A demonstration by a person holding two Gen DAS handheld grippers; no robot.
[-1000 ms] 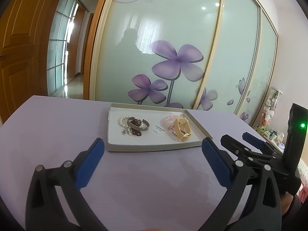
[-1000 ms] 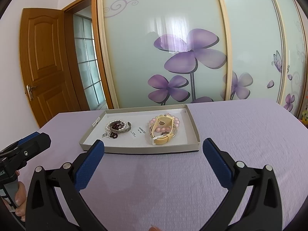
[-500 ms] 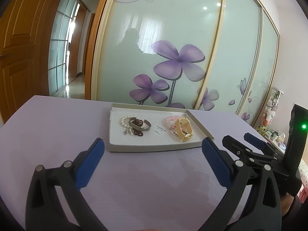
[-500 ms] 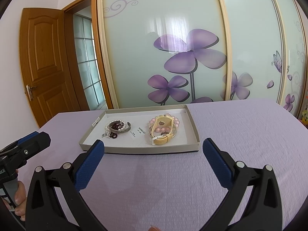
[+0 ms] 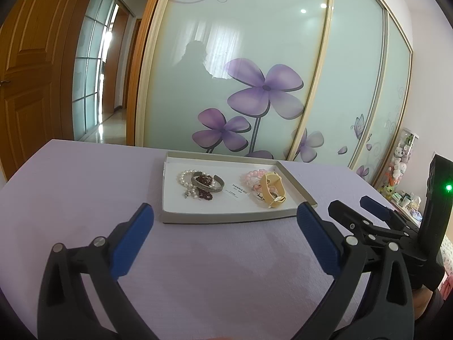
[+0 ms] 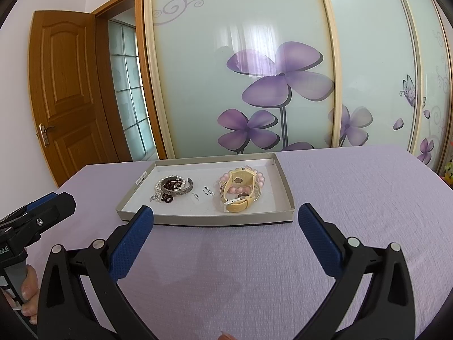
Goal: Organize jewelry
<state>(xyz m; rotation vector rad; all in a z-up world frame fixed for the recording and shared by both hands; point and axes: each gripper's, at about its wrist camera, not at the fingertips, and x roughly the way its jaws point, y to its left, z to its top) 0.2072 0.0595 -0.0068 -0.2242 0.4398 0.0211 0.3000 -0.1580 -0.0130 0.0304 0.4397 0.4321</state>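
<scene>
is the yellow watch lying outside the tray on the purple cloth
No, the yellow watch lies inside the tray, on top of the pink bead bracelet at its right end.

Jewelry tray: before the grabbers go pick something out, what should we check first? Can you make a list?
1. Left gripper open, nothing in it: ok.
2. Right gripper open, nothing in it: ok.
3. Tray flat on the purple table: ok.
4. Path to the tray free: ok.
5. Silver bangle separate from the pearl bracelet: not ok, they overlap.
6. Yellow watch free of the pink bead bracelet: cannot tell.
</scene>
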